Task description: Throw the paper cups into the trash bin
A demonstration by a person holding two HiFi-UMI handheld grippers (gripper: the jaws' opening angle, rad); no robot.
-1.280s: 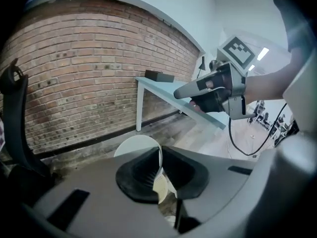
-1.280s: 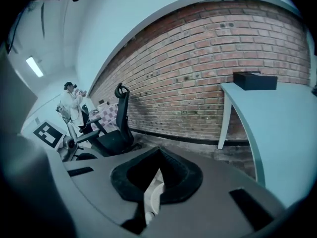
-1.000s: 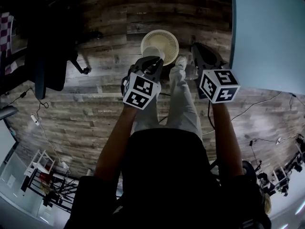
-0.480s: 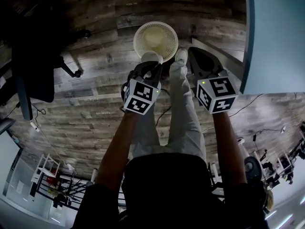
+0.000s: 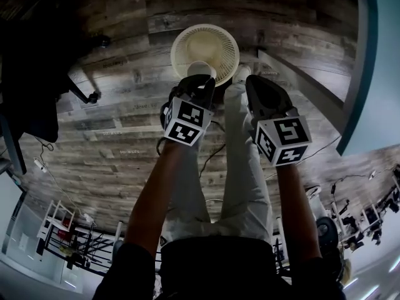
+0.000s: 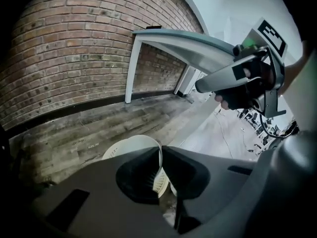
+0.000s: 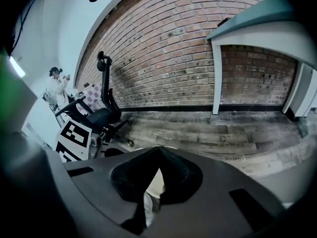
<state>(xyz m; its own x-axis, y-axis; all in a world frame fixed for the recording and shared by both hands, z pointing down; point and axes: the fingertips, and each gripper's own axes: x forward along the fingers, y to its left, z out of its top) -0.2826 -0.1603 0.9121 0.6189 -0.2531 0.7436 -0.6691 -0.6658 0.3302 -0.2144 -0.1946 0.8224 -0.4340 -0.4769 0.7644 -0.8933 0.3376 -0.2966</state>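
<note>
Head view: your left claw (image 5: pixel 199 85) holds a paper cup (image 5: pixel 201 69) above the near rim of the white trash bin (image 5: pixel 215 39), with the right claw (image 5: pixel 255 87) alongside.
Left gripper view: jaws pinch the cup wall.
Right gripper view: jaw tips together, nothing held.

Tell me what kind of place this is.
Probably an indoor office or workshop room: a brick wall, a wood-plank floor, a wheeled office chair and a pale table, with a slatted trash bin on the floor.
</note>
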